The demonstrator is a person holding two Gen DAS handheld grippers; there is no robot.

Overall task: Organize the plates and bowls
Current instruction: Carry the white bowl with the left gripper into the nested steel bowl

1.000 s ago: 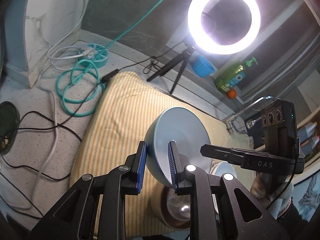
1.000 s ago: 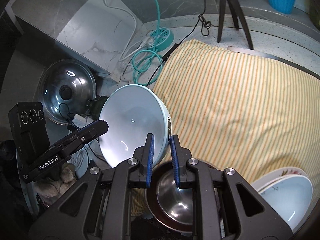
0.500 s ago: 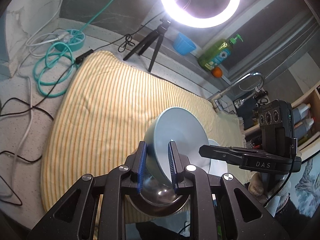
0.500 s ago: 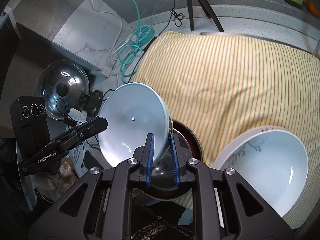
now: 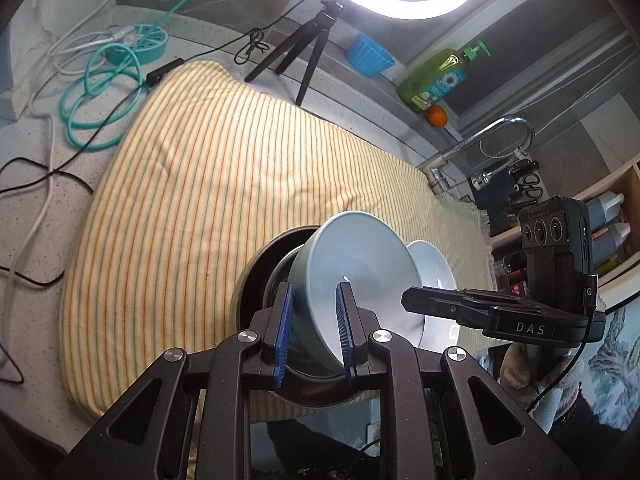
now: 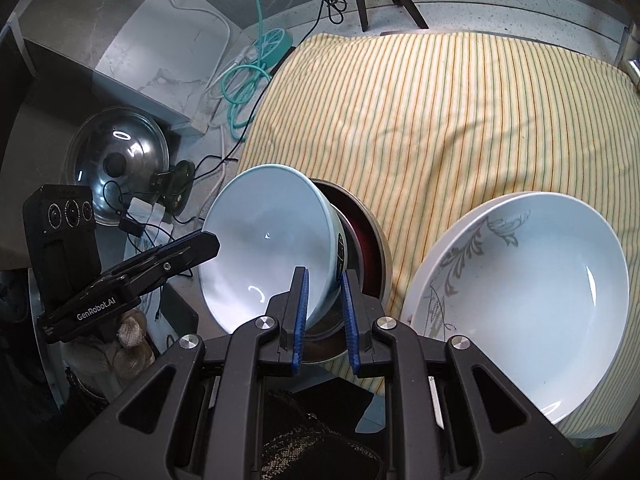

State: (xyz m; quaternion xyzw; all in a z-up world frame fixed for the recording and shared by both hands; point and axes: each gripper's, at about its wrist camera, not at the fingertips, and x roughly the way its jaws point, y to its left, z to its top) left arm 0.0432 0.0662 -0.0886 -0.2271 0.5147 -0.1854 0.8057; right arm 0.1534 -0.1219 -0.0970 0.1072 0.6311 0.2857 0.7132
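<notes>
Both grippers hold one light blue bowl (image 5: 356, 264) by opposite rim edges; it also shows in the right wrist view (image 6: 264, 252). My left gripper (image 5: 314, 330) and my right gripper (image 6: 324, 316) are each shut on its rim. The bowl is tilted and sits partly inside a metal bowl with a dark red lining (image 6: 370, 254), which shows in the left wrist view (image 5: 260, 268) too. A white deep plate with a grey leaf pattern (image 6: 528, 296) lies to the right on the striped cloth (image 6: 460, 112).
A ring light on a tripod (image 5: 316, 36), a blue cup (image 5: 370, 54), a green soap bottle (image 5: 440, 78), an orange (image 5: 436, 114) and a faucet (image 5: 480, 140) stand at the back. Cables (image 5: 100, 84) lie left. A pot lid (image 6: 116, 156) lies beyond the cloth.
Both grippers have carried the blue bowl down and into the metal bowl. The views have swung toward the right part of the cloth, and the white plate now fills more of the right view.
</notes>
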